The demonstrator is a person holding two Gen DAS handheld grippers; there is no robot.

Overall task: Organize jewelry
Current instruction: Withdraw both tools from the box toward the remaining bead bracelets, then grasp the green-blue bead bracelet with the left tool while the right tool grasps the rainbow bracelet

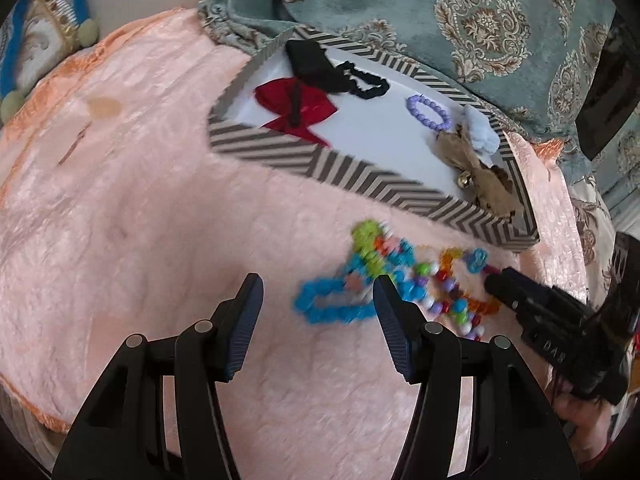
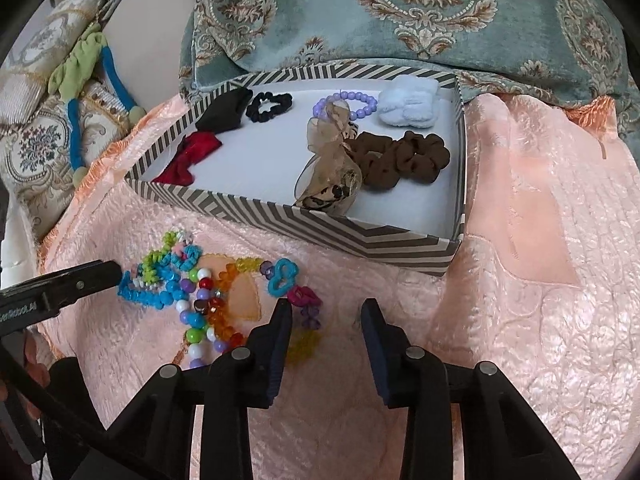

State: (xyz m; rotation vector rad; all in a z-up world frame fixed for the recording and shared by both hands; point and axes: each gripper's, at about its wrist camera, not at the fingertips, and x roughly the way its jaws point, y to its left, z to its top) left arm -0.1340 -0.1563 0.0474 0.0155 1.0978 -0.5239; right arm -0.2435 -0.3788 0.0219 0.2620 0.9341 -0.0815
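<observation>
A tangle of colourful bead bracelets point(image 1: 400, 280) point(image 2: 208, 292) lies on the pink quilt in front of a striped box point(image 1: 320, 168) point(image 2: 360, 236). The box holds a red bow point(image 1: 296, 110) point(image 2: 188, 156), black scrunchie point(image 2: 269, 106), purple bead bracelet point(image 1: 430, 112) point(image 2: 356, 104), white fluffy piece point(image 2: 410, 104), brown scrunchie point(image 2: 404, 158) and sheer tan bow point(image 2: 330, 172). My left gripper point(image 1: 318, 292) is open, its right finger at the blue beads. My right gripper point(image 2: 326, 316) is open, just right of the beads; it shows at the right of the left wrist view point(image 1: 520, 292).
The pink quilt point(image 2: 520, 280) covers the surface. A teal patterned blanket point(image 2: 440, 12) lies behind the box. A blue and green cord point(image 2: 80, 92) rests on patterned cushions at the far left.
</observation>
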